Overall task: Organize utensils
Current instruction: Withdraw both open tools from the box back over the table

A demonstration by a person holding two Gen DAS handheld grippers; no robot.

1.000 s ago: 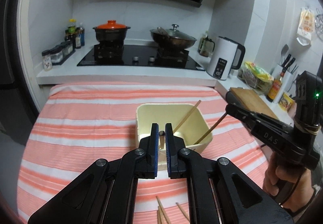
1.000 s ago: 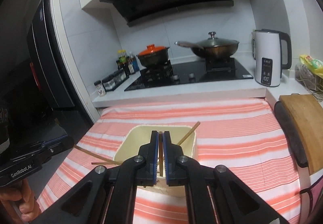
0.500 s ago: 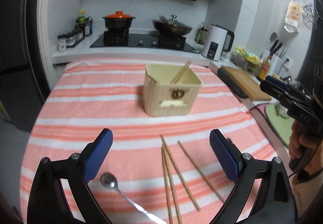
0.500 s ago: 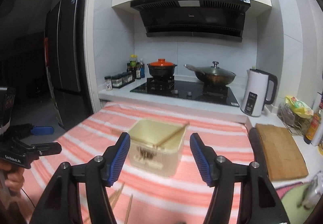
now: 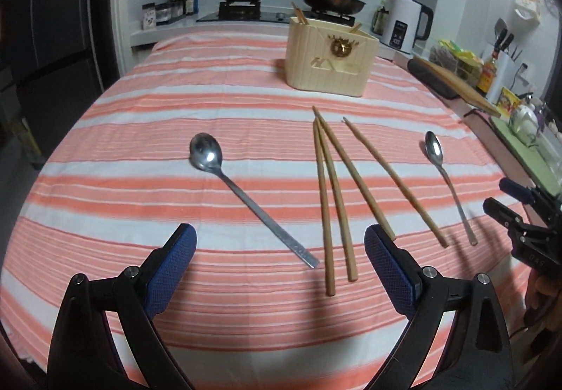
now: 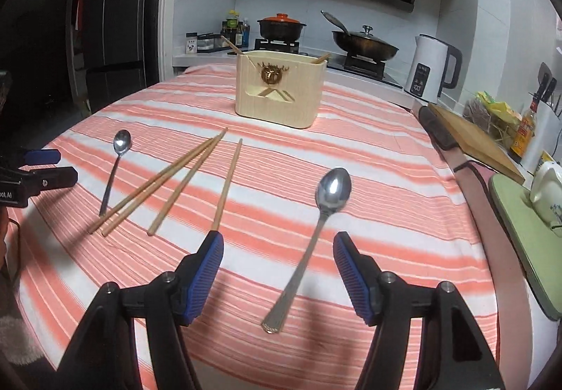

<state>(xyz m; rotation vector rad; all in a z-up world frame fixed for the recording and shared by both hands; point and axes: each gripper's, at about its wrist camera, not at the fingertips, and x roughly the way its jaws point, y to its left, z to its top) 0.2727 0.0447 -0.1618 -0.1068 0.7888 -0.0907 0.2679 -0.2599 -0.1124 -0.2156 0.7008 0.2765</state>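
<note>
Both grippers (image 5: 279, 263) (image 6: 277, 267) spread, empty; table: two spoons (image 5: 205, 154), four chopsticks (image 5: 337, 186); two chopsticks in holder (image 5: 330, 60).

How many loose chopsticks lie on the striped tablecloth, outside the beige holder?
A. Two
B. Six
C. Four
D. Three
C: four wooden chopsticks lie on the tablecloth between the two spoons, while the others stand inside the holder.
</note>
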